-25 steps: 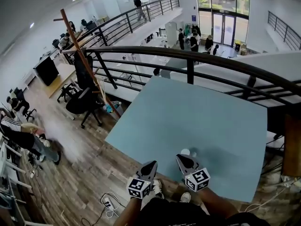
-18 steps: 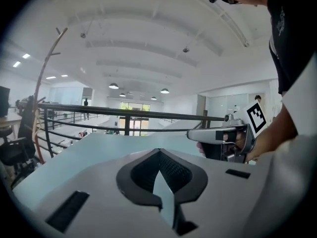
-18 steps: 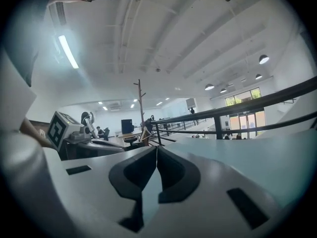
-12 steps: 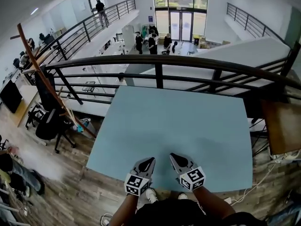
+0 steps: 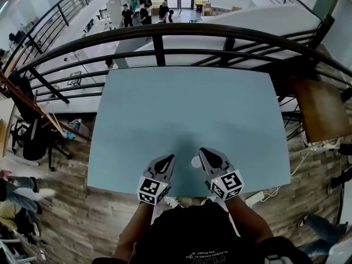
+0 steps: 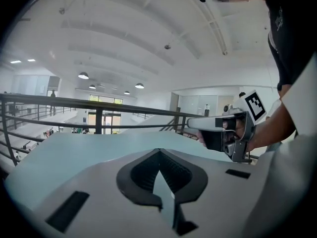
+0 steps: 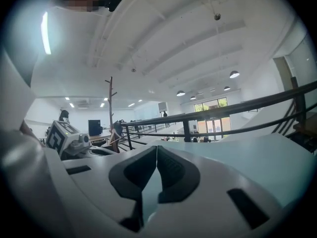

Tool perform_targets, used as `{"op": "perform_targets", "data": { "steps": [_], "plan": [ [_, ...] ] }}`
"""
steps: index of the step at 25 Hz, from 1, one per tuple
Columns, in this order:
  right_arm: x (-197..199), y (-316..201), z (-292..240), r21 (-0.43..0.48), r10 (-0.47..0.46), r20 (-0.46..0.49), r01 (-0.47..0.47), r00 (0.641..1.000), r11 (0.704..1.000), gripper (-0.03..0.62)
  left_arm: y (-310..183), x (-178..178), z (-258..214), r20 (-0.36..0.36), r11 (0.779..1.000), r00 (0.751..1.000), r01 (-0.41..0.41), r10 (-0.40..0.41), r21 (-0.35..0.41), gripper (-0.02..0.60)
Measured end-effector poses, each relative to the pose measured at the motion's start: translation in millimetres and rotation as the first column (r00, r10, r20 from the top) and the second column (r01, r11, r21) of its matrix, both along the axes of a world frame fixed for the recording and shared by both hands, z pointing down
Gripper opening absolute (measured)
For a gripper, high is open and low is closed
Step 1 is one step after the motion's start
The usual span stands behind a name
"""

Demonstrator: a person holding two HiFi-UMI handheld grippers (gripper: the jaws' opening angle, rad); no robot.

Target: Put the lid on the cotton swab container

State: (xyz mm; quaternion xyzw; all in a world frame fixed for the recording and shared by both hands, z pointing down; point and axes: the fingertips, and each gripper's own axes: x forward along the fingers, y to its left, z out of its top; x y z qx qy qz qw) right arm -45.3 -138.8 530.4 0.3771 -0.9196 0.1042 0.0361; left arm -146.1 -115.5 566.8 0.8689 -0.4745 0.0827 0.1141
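A small white round thing (image 5: pixel 196 162), either the cotton swab container or its lid, sits on the light blue table (image 5: pixel 187 109) near its front edge. It lies between my two grippers, close to the right one. My left gripper (image 5: pixel 166 160) hovers just left of it, jaws shut and empty (image 6: pixel 159 152). My right gripper (image 5: pixel 205 153) is just right of it, jaws also shut with nothing between them (image 7: pixel 156 148). Both point away from me, over the table. Neither gripper view shows the white thing. Each gripper view shows the other gripper (image 6: pixel 220 129) (image 7: pixel 67 137) beside it.
A black railing (image 5: pixel 159 34) runs along the table's far edge, with a lower floor and people beyond. A brown wooden table (image 5: pixel 319 106) stands to the right. Office chairs (image 5: pixel 33 142) stand on the wood floor to the left. A power strip (image 5: pixel 256 198) lies by the front edge.
The head view has swung round and tilted down, so the table now lies square in front. Both grippers stay shut at the near edge beside the white thing.
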Motion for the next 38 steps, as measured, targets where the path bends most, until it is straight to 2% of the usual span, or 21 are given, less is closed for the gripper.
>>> {"op": "perform_targets", "data": {
  "steps": [5, 11, 12, 14, 16, 19, 25, 31, 38],
  "plan": [
    [24.0, -7.8, 9.4, -0.032, 0.023, -0.012, -0.024, 1.000, 0.999, 0.018, -3.1, 16.1, 14.1, 0.006, 1.000, 1.000, -0.016, 0.016, -0.025, 0.011],
    [40.8, -15.1, 18.3, -0.043, 0.034, -0.022, -0.035, 0.999, 0.998, 0.018, 6.2, 34.1, 26.9, 0.003, 0.998, 0.998, -0.061, 0.061, 0.010, 0.012],
    [42.9, -15.2, 20.9, -0.048, 0.037, -0.022, -0.038, 0.999, 0.998, 0.018, 8.4, 38.4, 30.7, 0.008, 0.997, 0.997, -0.076, 0.076, 0.007, 0.023],
    [47.0, -14.2, 25.6, -0.053, 0.041, -0.028, -0.043, 0.999, 0.998, 0.018, 12.1, 44.7, 39.8, 0.013, 0.996, 0.995, -0.094, 0.094, -0.007, 0.100],
    [53.7, -12.8, 29.5, -0.055, 0.049, -0.036, -0.050, 0.998, 0.997, 0.018, 14.6, 49.2, 49.5, 0.018, 0.995, 0.995, -0.095, 0.096, -0.024, 0.143],
    [66.8, -8.4, 38.5, -0.067, 0.058, -0.055, -0.062, 0.997, 0.996, 0.018, 18.1, 59.7, 64.9, 0.041, 0.992, 0.992, -0.120, 0.122, -0.049, 0.186],
    [86.0, 4.8, 61.6, -0.126, 0.080, -0.074, -0.089, 0.994, 0.988, 0.018, 28.8, 73.7, 104.9, 0.148, 0.973, 0.966, -0.196, 0.213, -0.124, 0.250],
    [97.1, 12.5, 81.1, -0.151, 0.093, -0.089, -0.106, 0.992, 0.983, 0.018, 22.5, 80.5, 133.3, 0.199, 0.961, 0.945, -0.230, 0.259, -0.154, 0.290],
    [107.1, 22.9, 102.7, -0.198, 0.081, -0.111, -0.102, 0.990, 0.975, 0.018, 15.6, 94.1, 148.0, 0.180, 0.963, 0.952, -0.221, 0.248, -0.153, 0.296]
  ]
}}
